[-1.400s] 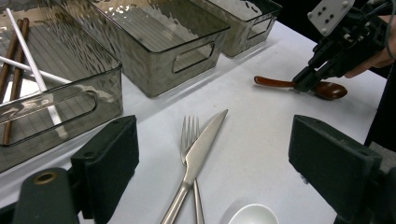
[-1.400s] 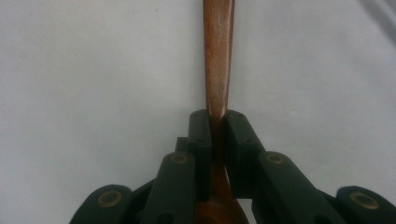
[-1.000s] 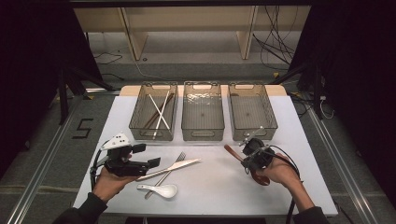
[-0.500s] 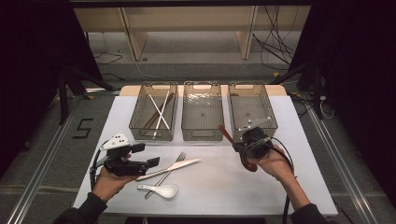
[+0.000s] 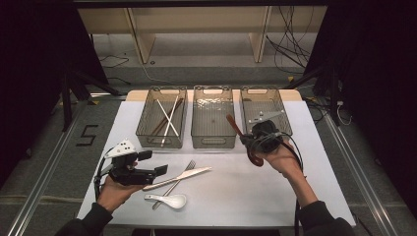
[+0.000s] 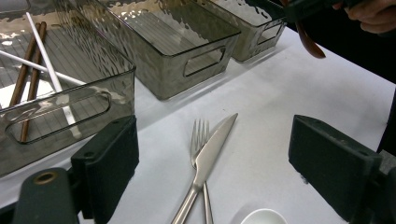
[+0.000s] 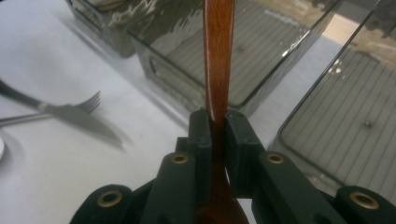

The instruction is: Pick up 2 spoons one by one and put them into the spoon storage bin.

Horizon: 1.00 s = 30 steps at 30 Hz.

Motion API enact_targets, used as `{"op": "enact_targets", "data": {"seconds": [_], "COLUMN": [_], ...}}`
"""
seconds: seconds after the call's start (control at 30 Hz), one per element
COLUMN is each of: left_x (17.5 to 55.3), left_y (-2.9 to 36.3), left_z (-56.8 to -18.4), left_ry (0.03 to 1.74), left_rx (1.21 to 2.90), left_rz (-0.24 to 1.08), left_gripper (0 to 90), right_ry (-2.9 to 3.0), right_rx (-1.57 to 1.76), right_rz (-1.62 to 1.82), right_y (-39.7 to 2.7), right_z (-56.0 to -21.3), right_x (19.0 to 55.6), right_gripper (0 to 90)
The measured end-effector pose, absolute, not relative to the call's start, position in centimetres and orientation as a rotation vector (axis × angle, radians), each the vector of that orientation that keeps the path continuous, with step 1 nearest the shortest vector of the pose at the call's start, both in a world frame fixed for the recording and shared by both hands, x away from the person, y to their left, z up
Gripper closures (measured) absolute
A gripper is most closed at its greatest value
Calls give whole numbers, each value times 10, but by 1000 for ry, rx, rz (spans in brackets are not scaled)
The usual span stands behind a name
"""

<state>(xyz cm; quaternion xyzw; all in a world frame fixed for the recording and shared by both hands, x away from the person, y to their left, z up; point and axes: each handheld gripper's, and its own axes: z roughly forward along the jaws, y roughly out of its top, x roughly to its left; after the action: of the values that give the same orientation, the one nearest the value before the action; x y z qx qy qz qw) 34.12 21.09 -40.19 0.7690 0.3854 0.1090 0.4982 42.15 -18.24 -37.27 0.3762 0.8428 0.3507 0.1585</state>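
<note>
A dark room with bare shelving and loose cables is seen behind a white surface (image 5: 275,196), along whose far edge three clear bins are set in a row. The bin nearest the far left corner (image 5: 162,118) already holds chopsticks (image 5: 169,115), white and brown, lying crossed; the middle bin (image 5: 211,117) and the bin nearest the far right corner (image 5: 265,110) appear empty. The right hand-held gripper (image 5: 248,140) is held above the surface just in front of the gap between the middle and right bins, its jaws pressed tight on a brown wooden spoon (image 7: 218,56), which is gripped near its bowl with the handle pointing toward the bins. The left hand-held gripper (image 5: 160,169) is held low near the near left corner, its jaws standing wide apart with nothing between them. On the surface near the near edge a knife (image 5: 184,176) is seen lying across a fork (image 5: 179,178), and a white ceramic spoon (image 5: 169,199) lies just beside them. The sorting is judged to be partly done: the chopsticks are binned, the wooden spoon is lifted but not yet dropped in a bin, and the knife, fork and ceramic spoon are left to be collected.
</note>
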Motion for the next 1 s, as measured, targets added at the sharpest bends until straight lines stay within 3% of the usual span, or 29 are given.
{"op": "enact_targets", "data": {"seconds": [1.0], "left_x": [339], "left_y": [212], "left_z": [-399], "left_ry": [911], "left_rx": [1840], "left_rz": [286], "left_gripper": [157], "right_ry": [2285], "right_rx": [1165], "right_rz": [1107], "right_y": [-139], "right_z": [-351], "right_x": [488], "right_gripper": [824]}}
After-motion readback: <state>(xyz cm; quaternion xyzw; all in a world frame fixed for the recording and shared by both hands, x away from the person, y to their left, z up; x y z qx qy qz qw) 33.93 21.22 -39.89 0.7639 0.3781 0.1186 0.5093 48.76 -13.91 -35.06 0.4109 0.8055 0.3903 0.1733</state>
